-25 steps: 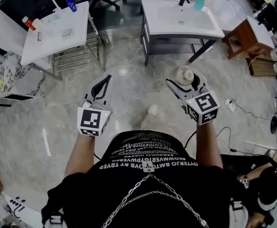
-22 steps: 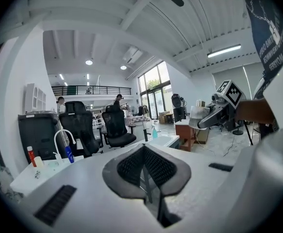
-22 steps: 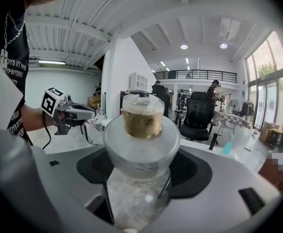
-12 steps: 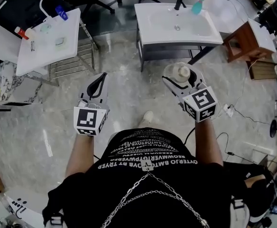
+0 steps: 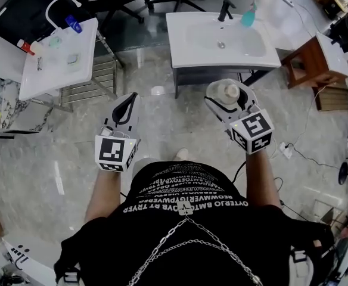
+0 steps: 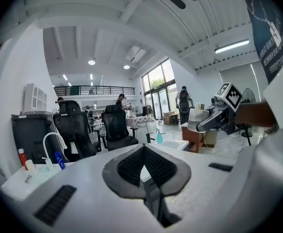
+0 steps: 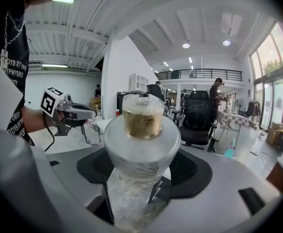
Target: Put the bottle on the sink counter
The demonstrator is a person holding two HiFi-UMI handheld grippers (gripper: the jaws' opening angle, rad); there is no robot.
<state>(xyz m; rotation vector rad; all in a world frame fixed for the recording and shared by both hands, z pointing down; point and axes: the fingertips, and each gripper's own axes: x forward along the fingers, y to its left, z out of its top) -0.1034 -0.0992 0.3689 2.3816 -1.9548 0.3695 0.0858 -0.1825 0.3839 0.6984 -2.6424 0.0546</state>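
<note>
**Bottle [image 5: 229, 92] in right tool [image 5: 227, 100], short of sink table [image 5: 183, 49]**

Right tool clamps the frosted bottle low on its body. Gold cap under clear film; contents not discernible. Left tool [image 5: 130, 103] jaws together, nothing between. Teal spray bottle [image 5: 248, 18] stands at the table's far edge. Versus 0.5 s ago: table closer to both tools.

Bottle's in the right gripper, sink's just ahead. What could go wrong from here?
1. The right gripper clamps the bottle low, its wide shoulder and cap above the jaws; it might tilt or slip.
2. The sink counter is mostly basin with narrow flat rims; a bottle set near an edge could topple.
3. The faucet and teal spray bottle stand at the back; reaching there risks a knock.
</note>
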